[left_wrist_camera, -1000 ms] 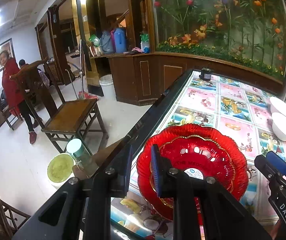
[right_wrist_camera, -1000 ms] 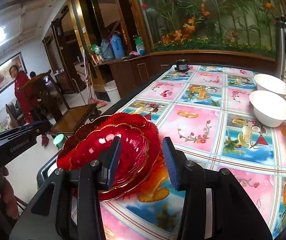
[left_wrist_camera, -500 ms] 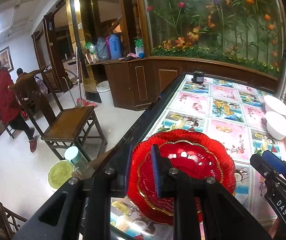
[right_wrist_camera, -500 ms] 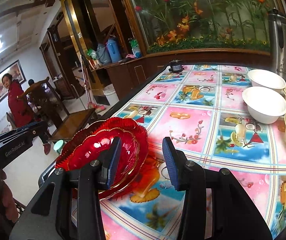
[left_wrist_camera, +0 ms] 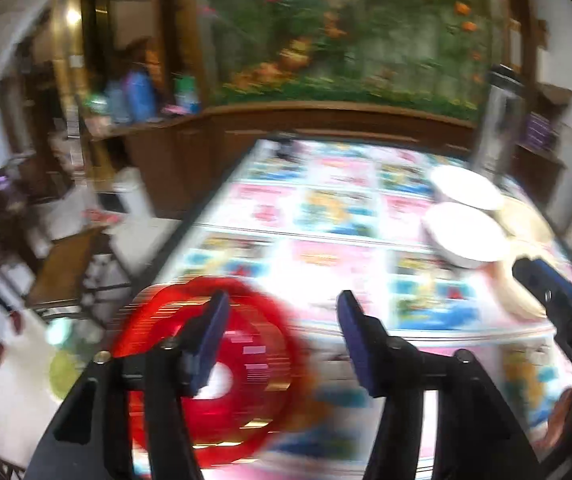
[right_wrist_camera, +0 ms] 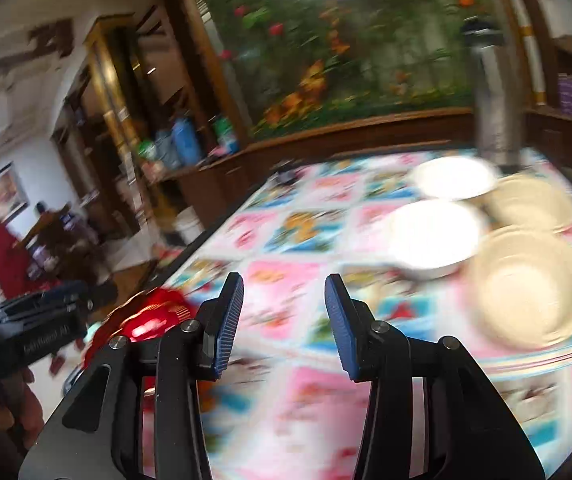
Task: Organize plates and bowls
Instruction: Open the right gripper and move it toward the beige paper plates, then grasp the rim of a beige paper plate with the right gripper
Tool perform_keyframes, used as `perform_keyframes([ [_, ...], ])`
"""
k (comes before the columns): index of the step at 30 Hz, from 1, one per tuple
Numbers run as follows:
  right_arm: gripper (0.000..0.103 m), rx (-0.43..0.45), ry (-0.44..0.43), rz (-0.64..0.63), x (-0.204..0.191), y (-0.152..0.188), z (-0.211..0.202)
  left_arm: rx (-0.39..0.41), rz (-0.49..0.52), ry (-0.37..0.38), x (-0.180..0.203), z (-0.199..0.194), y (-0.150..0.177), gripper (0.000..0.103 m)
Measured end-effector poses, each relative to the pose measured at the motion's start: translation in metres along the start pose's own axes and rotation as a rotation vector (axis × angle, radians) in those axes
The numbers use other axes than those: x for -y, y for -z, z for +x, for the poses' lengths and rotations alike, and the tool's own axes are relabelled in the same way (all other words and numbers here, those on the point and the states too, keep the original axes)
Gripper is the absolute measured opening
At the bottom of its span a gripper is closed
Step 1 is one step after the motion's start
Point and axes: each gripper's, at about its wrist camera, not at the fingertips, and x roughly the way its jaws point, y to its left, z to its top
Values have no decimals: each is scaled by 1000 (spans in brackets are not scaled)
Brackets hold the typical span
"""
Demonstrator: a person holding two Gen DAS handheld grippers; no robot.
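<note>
Both views are motion-blurred. The stacked red plates (left_wrist_camera: pixel 242 396) lie on the table's near left corner, partly behind my left finger; they also show in the right wrist view (right_wrist_camera: pixel 150 316). My left gripper (left_wrist_camera: pixel 282 340) is open and empty, just right of the plates. My right gripper (right_wrist_camera: pixel 284 320) is open and empty over the tablecloth. Two white bowls (right_wrist_camera: pixel 433 240) (right_wrist_camera: pixel 451 178) and two cream bowls (right_wrist_camera: pixel 525 292) (right_wrist_camera: pixel 533 204) stand at the far right. The white bowls also show in the left wrist view (left_wrist_camera: pixel 465 236).
The table (right_wrist_camera: pixel 297 400) has a bright picture cloth; its left edge drops to the floor. A metal kettle (right_wrist_camera: pixel 493 100) stands at the back right. A wooden chair (left_wrist_camera: pixel 66 268) and a person in red (right_wrist_camera: pixel 2 256) are off to the left.
My left gripper has let go of the red plates and opened wide. Both grippers have swung right; the right one has opened wider. The plates now lie left of both.
</note>
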Motion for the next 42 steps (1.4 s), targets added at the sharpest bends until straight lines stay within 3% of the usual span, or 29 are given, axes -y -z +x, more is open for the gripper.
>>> perform_keyframes([
  [3, 42, 40, 102, 7, 45, -13, -20, -79, 13, 123, 39, 20, -10, 69],
  [6, 44, 60, 176, 39, 93, -25, -38, -153, 1, 194, 70, 40, -17, 74],
  [8, 62, 63, 210, 79, 127, -32, -47, -225, -21, 258, 90, 55, -20, 75],
  [10, 65, 59, 240, 107, 153, -37, -50, -284, -29, 294, 111, 67, -23, 75],
  [14, 65, 18, 250, 223, 207, -40, -43, -298, 8, 264, 146, 78, -27, 75],
  [18, 65, -42, 145, 389, 246, -26, -27, -336, 0, 253, 167, 92, -29, 75],
  [25, 65, -125, 10, 522, 258, -13, -8, -394, -10, 270, 194, 114, -31, 75],
  [35, 65, -209, -3, 600, 264, 0, 14, -464, -6, 282, 214, 131, -18, 75],
  [42, 65, -223, -23, 636, 266, 4, 22, -449, -9, 300, 219, 129, -15, 73],
])
